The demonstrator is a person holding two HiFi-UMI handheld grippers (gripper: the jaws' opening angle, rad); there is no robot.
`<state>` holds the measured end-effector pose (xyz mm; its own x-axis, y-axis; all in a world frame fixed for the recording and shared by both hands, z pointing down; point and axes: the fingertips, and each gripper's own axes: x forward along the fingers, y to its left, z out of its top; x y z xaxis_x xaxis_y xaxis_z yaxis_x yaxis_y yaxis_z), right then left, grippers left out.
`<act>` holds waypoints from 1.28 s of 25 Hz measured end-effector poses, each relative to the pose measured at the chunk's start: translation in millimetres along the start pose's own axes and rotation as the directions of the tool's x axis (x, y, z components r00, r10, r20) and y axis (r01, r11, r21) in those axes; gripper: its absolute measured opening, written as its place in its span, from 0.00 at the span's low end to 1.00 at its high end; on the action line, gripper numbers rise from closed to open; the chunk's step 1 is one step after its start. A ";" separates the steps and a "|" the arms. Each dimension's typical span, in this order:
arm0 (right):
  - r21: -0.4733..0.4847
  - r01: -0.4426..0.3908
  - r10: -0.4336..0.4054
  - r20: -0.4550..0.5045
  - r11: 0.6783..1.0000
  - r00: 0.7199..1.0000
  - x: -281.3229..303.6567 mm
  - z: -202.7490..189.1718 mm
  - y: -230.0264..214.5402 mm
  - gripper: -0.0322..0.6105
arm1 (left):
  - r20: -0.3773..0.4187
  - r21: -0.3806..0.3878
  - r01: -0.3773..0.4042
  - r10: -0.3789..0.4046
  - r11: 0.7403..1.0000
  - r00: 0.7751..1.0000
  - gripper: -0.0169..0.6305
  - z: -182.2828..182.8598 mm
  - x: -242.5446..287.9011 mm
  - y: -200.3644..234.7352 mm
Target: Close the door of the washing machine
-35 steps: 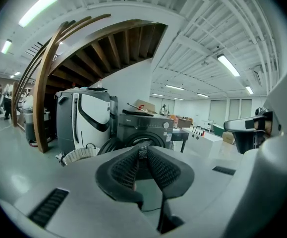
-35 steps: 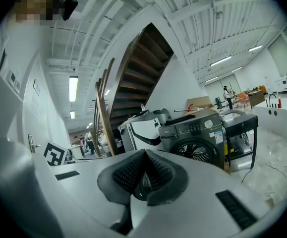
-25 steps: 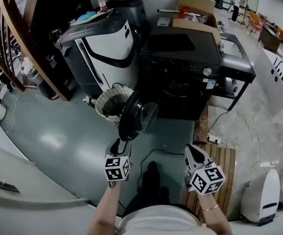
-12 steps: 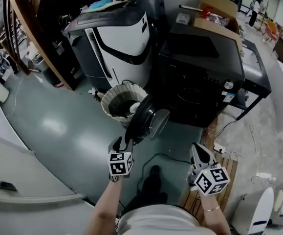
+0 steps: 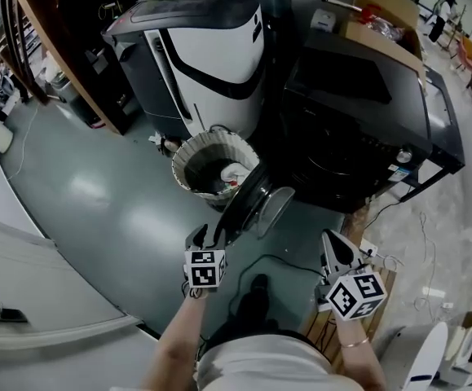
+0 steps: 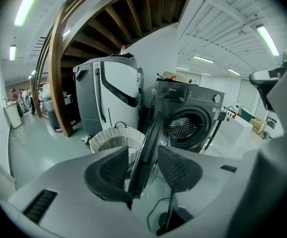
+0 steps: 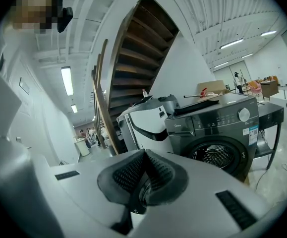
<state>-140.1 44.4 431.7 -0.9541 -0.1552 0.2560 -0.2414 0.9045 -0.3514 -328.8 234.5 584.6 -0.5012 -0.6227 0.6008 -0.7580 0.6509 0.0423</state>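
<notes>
The dark grey front-loading washing machine (image 5: 358, 112) stands at the right, and its round door (image 5: 248, 202) swings wide open toward me. In the left gripper view the drum opening (image 6: 183, 128) shows behind the door (image 6: 150, 143), which I see edge-on. My left gripper (image 5: 205, 235) is open, and its jaws (image 6: 144, 170) stand on either side of the door's rim; I cannot tell whether a pad touches it. My right gripper (image 5: 335, 247) hangs in front of the machine to the right of the door. Its jaws (image 7: 143, 156) are shut with nothing held.
A wicker laundry basket (image 5: 215, 165) with cloth inside stands just left of the door. Behind it is a white and grey appliance (image 5: 211, 55). A wooden stair beam (image 5: 48, 55) slants at the far left. A black cable (image 5: 276, 263) crosses the floor beside wooden slats (image 5: 321, 324).
Both grippers have moved forward toward the machine, which now looks larger. The left gripper has come up to the open door's rim. The jaws look unchanged.
</notes>
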 end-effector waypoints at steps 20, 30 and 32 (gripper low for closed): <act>0.028 0.041 -0.039 -0.079 0.999 0.996 58.0 -8.4 -10.3 0.06 | -0.264 -0.015 0.056 -0.058 0.998 0.963 0.34 -44.4 83.5 31.0; 0.046 0.058 -0.051 -0.134 0.997 0.990 62.5 -23.3 -42.8 0.06 | -0.335 0.021 0.041 -0.032 0.999 0.942 0.33 -58.9 128.7 26.1; 0.051 0.060 -0.053 -0.140 0.997 0.989 62.7 -26.7 -46.0 0.06 | -0.353 0.040 0.048 -0.031 0.998 0.935 0.33 -65.4 135.6 24.1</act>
<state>-184.1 3.7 488.0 -0.9058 -0.1452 0.3982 -0.3072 0.8722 -0.3807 -387.7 194.1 719.3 -0.2981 -0.4492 0.8422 -0.7974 0.6022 0.0390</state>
